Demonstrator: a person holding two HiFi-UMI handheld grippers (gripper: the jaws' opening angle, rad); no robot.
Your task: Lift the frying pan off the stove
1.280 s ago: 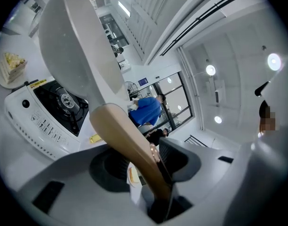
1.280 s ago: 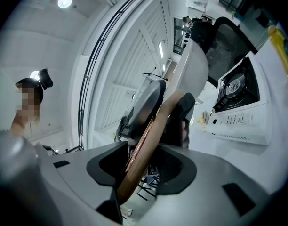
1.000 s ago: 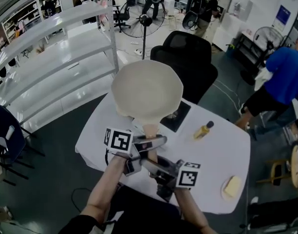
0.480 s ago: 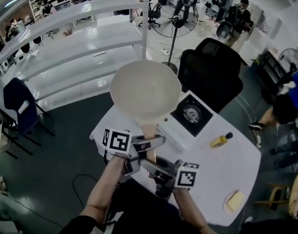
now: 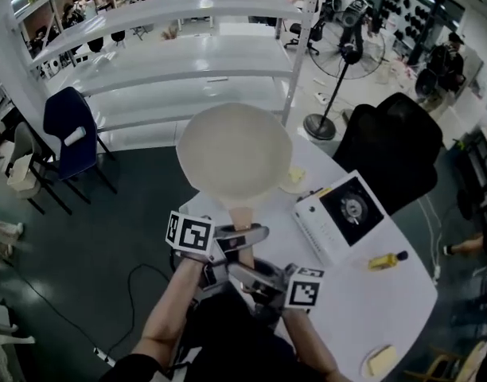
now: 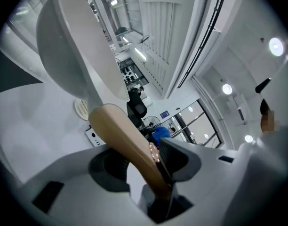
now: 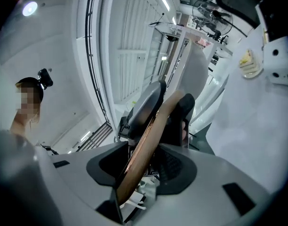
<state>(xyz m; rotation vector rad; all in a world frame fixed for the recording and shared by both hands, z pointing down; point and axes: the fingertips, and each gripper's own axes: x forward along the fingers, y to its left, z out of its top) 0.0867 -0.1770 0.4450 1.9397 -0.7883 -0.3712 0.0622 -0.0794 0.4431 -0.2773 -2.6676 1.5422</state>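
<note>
While the white table (image 5: 371,301) lies below, the cream frying pan (image 5: 234,153) hangs in air over its far edge, apart from the stove (image 5: 339,217); the left gripper (image 5: 242,235) and the right gripper (image 5: 251,273) both clamp its wooden handle (image 5: 243,216).

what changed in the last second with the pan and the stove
The cream round frying pan swung left, clear of the black-topped white stove, now over the white table's edge. Unchanged: left gripper and right gripper stay clamped on its wooden handle.
</note>
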